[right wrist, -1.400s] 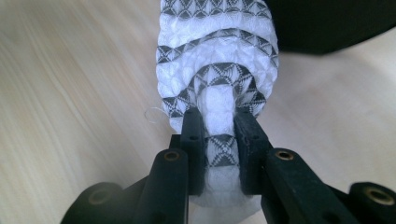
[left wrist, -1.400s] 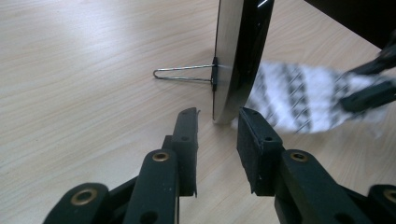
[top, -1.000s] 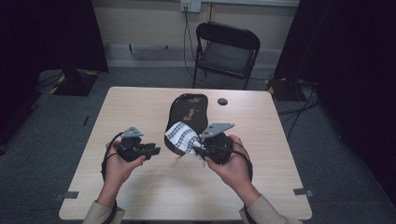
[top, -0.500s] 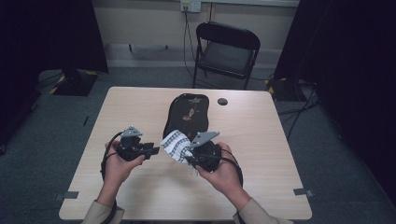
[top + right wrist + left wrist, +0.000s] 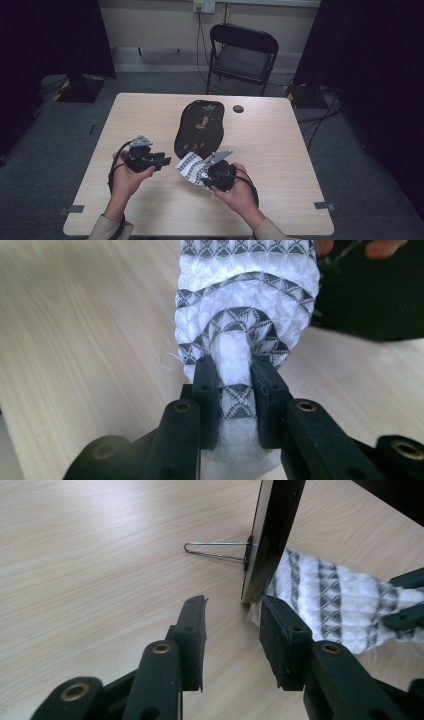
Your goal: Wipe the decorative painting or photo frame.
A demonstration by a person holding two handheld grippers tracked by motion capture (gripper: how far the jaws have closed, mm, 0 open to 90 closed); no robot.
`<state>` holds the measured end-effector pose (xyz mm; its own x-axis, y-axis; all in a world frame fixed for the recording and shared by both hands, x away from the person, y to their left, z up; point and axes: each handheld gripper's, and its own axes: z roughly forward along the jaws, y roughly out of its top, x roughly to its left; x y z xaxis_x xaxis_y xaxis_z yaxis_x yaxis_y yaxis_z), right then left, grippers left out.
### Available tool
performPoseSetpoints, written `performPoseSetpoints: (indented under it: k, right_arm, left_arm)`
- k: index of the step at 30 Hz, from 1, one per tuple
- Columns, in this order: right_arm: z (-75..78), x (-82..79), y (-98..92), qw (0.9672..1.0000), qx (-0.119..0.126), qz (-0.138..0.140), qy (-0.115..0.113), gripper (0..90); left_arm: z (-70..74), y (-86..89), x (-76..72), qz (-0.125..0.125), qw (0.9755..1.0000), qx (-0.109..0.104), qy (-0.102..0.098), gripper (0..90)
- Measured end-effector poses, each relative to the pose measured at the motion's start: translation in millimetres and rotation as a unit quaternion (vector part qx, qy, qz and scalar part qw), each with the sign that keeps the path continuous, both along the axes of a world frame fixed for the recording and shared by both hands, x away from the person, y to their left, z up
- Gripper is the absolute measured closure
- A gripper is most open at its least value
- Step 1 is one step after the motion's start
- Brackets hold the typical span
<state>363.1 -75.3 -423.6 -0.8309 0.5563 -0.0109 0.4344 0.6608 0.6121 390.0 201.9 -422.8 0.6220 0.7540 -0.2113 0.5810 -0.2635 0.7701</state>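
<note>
Cloth (image 5: 235,340) is hiding my right gripper's (image 5: 234,390) clenched tips; left gripper (image 5: 232,630), released, is showing the tray's (image 5: 272,530) wire stand (image 5: 215,550).

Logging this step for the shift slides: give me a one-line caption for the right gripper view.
Right tool shut on a bunched white cloth with grey triangle bands, above the wooden table.

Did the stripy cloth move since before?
Yes. The stripy cloth, pinched in the right gripper, has come off the black tray toward the person and down near the table.
</note>
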Motion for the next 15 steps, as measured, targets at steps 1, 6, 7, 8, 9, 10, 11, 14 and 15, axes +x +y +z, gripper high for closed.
performPoseSetpoints:
  k: [1,6,7,8,9,10,11,14,15]
  right_arm:
    - [-2.9,0.3,-0.5,1.0000,-0.002,0.000,0.003,75.7]
    - [-17.1,2.0,-2.2,0.9998,-0.008,-0.002,0.016,75.7]
    - [-20.6,2.3,-2.7,0.9997,-0.009,-0.003,0.020,75.8]
    - [-22.6,2.6,-3.3,0.9997,-0.010,-0.003,0.022,75.8]
    - [-25.0,2.8,-4.0,0.9996,-0.012,-0.004,0.025,75.7]
    - [-27.4,3.0,-4.8,0.9995,-0.012,-0.006,0.028,75.8]
    - [-29.3,3.4,-6.0,0.9995,-0.013,-0.007,0.029,75.8]
    - [-33.0,3.7,-9.4,0.9993,-0.011,-0.010,0.035,75.7]
    - [-33.6,3.4,-10.5,0.9992,-0.011,-0.011,0.037,75.8]
  left_arm:
    - [0.2,0.1,0.0,0.000,1.0000,0.001,0.000,63.0]
    - [-0.7,-0.1,-0.1,0.002,1.0000,-0.001,0.000,62.5]
    - [-0.9,-0.1,-0.2,0.002,1.0000,-0.001,0.000,62.5]
    - [-0.9,0.0,-0.3,0.003,1.0000,-0.001,-0.001,62.5]
    - [-1.0,0.0,-0.4,0.003,1.0000,-0.001,-0.001,62.5]
    - [-1.3,0.1,-0.5,0.002,1.0000,-0.001,0.000,62.5]
    - [-1.5,0.3,-0.5,0.002,1.0000,0.002,0.000,62.4]
    - [-2.3,0.2,-0.8,0.003,1.0000,0.002,0.002,61.9]
    - [-2.4,0.5,-0.7,0.001,1.0000,0.002,0.002,61.8]
